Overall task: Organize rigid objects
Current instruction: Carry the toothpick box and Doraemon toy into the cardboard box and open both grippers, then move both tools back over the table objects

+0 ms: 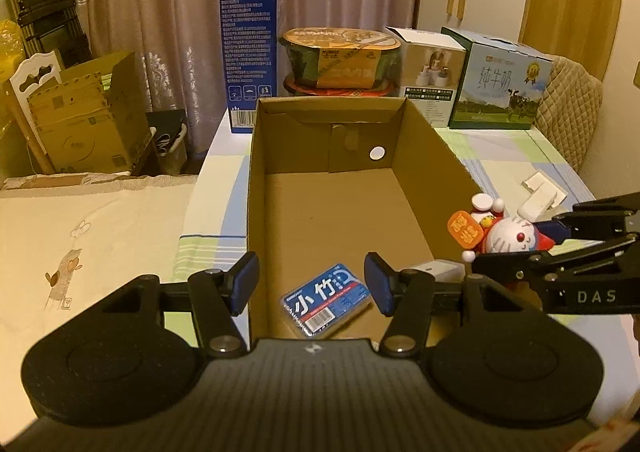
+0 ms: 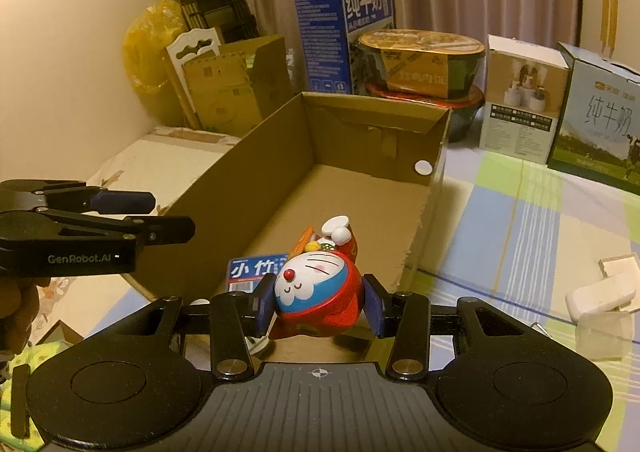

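The right claw (image 2: 319,306), clamped on a Doraemon figurine (image 2: 316,288), hangs at the cardboard box's (image 2: 256,171) near end; the left claw (image 1: 311,284) hovers open and empty above the blue card pack (image 1: 326,302) inside.

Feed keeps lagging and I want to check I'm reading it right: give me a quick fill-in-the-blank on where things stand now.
1. The right gripper is shut on the ____.
2. The blue card pack lies inside the ____, at its near end.
3. The left gripper is open and holds ____.
4. The cardboard box has a white round ____ on its far wall.

Missing words: toy figure; cardboard box; nothing; sticker
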The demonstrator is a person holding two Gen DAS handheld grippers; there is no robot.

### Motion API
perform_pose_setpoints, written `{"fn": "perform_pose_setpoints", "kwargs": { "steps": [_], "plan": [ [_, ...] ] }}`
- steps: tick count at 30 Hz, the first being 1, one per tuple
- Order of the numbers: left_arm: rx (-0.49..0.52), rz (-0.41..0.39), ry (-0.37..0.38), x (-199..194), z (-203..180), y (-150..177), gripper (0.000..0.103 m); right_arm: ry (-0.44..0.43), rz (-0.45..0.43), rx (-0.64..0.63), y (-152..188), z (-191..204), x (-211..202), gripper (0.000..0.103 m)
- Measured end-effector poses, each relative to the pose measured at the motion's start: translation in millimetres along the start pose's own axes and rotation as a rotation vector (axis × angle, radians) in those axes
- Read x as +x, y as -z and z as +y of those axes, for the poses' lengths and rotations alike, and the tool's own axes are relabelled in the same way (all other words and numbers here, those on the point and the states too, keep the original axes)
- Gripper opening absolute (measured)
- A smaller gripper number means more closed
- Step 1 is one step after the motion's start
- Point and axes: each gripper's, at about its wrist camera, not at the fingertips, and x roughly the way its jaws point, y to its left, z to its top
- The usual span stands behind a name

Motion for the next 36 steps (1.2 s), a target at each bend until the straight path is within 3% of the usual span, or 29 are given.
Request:
{"fn": "perform_pose_setpoints", "kwargs": {
  "steps": [10,12,15,31,36],
  "plan": [
    [-0.007,-0.003,-0.004,-3,4,3,0.053,-0.030,-0.029,0.019,-1,2,6,0.042],
    [-0.008,-0.005,-0.002,-5,3,4,0.053,-0.025,-0.051,0.025,-3,0,2,0.048],
    [-0.011,-0.008,0.000,-8,1,5,0.053,-0.011,-0.087,0.044,-3,-5,-10,0.056],
    [-0.034,-0.032,0.048,-63,-47,20,0.053,0.122,-0.101,0.072,41,-13,-104,0.064],
    [-0.034,-0.038,0.061,-82,-68,26,0.062,0.142,-0.112,0.074,61,-9,-135,0.067]
  ]
}}
